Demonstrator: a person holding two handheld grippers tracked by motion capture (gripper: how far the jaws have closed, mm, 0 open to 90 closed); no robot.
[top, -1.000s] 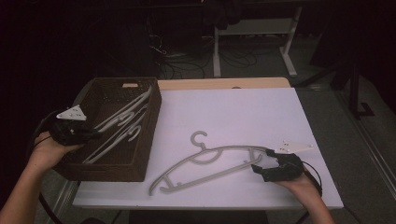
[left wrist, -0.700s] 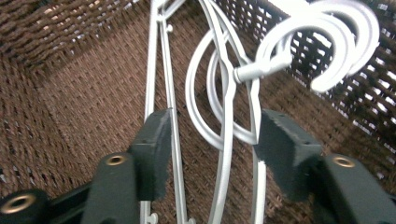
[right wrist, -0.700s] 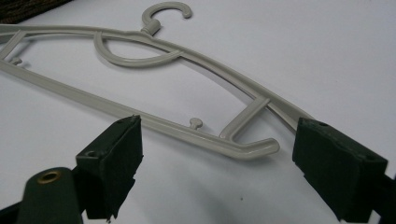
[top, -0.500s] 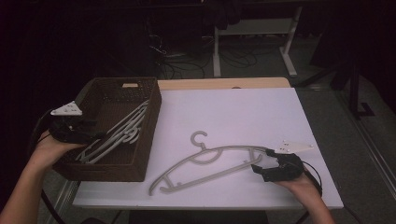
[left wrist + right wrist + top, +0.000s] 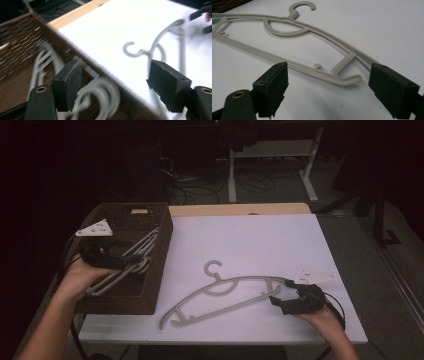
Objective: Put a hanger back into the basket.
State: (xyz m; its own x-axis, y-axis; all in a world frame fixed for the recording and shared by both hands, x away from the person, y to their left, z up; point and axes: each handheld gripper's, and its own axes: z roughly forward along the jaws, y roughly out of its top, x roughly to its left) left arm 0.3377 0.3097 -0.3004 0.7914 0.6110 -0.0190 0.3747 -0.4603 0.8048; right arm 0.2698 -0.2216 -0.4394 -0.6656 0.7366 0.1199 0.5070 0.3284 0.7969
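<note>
A grey plastic hanger [image 5: 225, 292] lies flat on the white table top [image 5: 250, 240], hook pointing away. Its right end [image 5: 347, 79] rests between the jaws of my right gripper [image 5: 280, 291], which is open with its pads clear of the plastic [image 5: 329, 67]. At the left, a brown wicker basket [image 5: 160, 250] holds several grey hangers [image 5: 132, 255]. My left gripper [image 5: 131, 264] hovers over them. Its jaws have just been opening and stand open [image 5: 115, 65]. The blurred hanger hooks [image 5: 105, 92] lie below the gap, untouched by the pads.
The basket's near rim [image 5: 75, 53] runs under the left gripper. A wooden strip [image 5: 240, 209] edges the table's far side. Beyond it, a white desk frame [image 5: 310, 165] and cables stand on the dark floor. Bare white surface lies behind the hanger.
The left gripper's jaws opened and let go of a hanger, which dropped from its tilted stand into the basket. That gripper rose and shifted right. The right gripper stayed put.
</note>
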